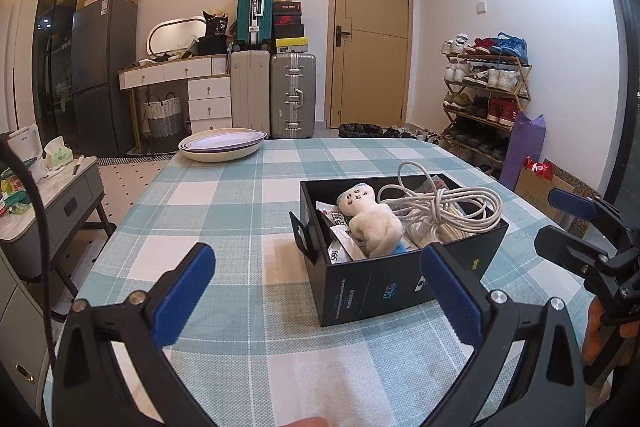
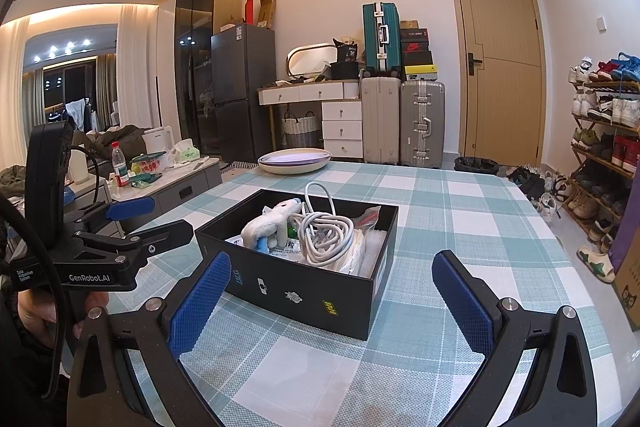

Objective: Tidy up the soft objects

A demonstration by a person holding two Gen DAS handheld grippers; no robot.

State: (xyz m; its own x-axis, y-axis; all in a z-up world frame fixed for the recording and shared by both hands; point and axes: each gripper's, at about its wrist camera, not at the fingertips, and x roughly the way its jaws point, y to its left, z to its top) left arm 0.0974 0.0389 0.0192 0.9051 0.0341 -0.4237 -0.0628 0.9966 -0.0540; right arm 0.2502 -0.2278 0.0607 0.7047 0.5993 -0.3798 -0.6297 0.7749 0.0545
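Note:
A black open box [image 1: 372,287] [image 2: 304,291] stands on the checked tablecloth. Inside it lie a white plush toy [image 1: 370,219] [image 2: 268,221], a coiled white cable [image 1: 444,205] [image 2: 326,231] and some packets [image 1: 340,247]. My left gripper [image 1: 316,285] is open and empty, just in front of the box's near left corner; it also shows at the left of the right wrist view [image 2: 148,223]. My right gripper [image 2: 332,293] is open and empty, in front of the box's near wall; it also shows at the right of the left wrist view [image 1: 560,223].
A stack of shallow bowls [image 1: 222,145] [image 2: 294,159] sits at the table's far edge. Left of the table [image 1: 224,195] is a grey side table [image 1: 52,203] with clutter. A shoe rack [image 1: 484,95] and a cardboard box [image 1: 548,187] stand to the right.

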